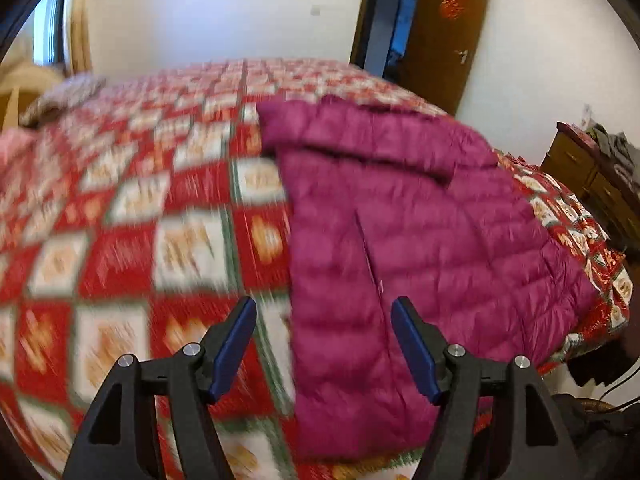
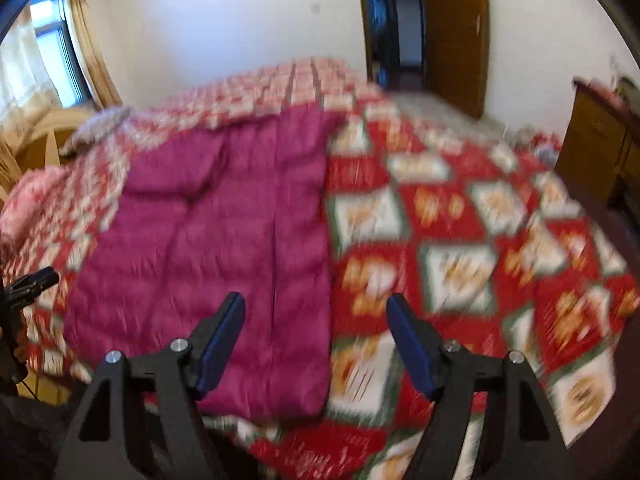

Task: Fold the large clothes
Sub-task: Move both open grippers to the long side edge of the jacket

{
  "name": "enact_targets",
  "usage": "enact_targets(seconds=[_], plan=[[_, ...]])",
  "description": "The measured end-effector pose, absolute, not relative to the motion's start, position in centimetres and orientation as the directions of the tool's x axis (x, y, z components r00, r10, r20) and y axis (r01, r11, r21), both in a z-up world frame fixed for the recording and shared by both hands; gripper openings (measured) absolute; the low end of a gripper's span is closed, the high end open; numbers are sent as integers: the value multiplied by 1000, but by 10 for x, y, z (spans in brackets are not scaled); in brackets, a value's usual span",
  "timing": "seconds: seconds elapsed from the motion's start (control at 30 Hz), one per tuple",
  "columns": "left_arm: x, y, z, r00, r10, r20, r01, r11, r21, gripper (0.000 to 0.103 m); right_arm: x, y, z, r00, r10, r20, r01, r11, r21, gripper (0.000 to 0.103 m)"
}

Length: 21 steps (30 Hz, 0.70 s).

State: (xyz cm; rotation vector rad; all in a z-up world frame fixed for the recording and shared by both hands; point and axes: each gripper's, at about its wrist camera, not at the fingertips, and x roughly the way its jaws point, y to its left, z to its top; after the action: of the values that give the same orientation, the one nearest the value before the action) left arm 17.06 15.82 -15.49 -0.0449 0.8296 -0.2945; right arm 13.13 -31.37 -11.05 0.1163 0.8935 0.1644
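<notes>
The magenta puffer jacket (image 1: 400,216) lies flat on the bed with the red and white patterned quilt (image 1: 120,200). In the left wrist view it fills the centre and right of the frame; in the right wrist view it fills the centre and left. Its sides seem already folded in, so it makes a long narrow shape, with the collar end toward the top of the frame and the hem near the bottom edge.

The left gripper (image 1: 324,312) has its jaws wide apart and nothing is between them; it hangs above the left edge of the jacket, not touching it. The right gripper (image 2: 316,308) is also wide open and empty, above the right edge of the jacket. Both pictures are blurred, so fine details of the fabric are hard to read.

I judge that the step in hand is to take the hem and fold the jacket in half along its length. To do this well, each gripper should come down on one bottom corner, pinch all the layers together and not only the top one, because this smooth padded fabric probably slips. Then both should lift evenly and carry the hem to the collar, keeping the edges in line.
</notes>
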Motion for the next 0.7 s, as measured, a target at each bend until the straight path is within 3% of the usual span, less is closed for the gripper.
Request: enact_targets(seconds=[0.13,0.23,0.37,0.4,0.43,0.5,0.6,0.7], plan=[[164,154,-186,583,-272,-766,219,960,-174,71,137,-301,-149,531,175,-829,-99,985,144,75],[164,151,-203,540,-207,-816,199,973,-115,70,134,-288,-157,528,138,-838,-127,988,83,75],[154,152,-206,553,-235,-799,207,968,-142,72,136,-275,-156,512,104,-853,-156,987,27,75],[154,152,-207,547,-246,-800,209,966,-153,72,137,-274,-156,507,108,-855,-160,987,29,73],[152,152,-207,541,-258,-800,213,963,-167,72,136,-274,-156,501,121,-857,-166,985,42,62],[150,150,-205,521,-312,-794,255,945,-204,72,132,-271,-159,458,190,-868,-191,975,112,49],[149,148,-209,516,-312,-798,267,943,-197,72,133,-267,-176,429,131,-894,-165,984,65,46],[151,147,-210,521,-316,-793,252,944,-211,72,142,-273,-188,400,185,-897,-122,981,148,46]])
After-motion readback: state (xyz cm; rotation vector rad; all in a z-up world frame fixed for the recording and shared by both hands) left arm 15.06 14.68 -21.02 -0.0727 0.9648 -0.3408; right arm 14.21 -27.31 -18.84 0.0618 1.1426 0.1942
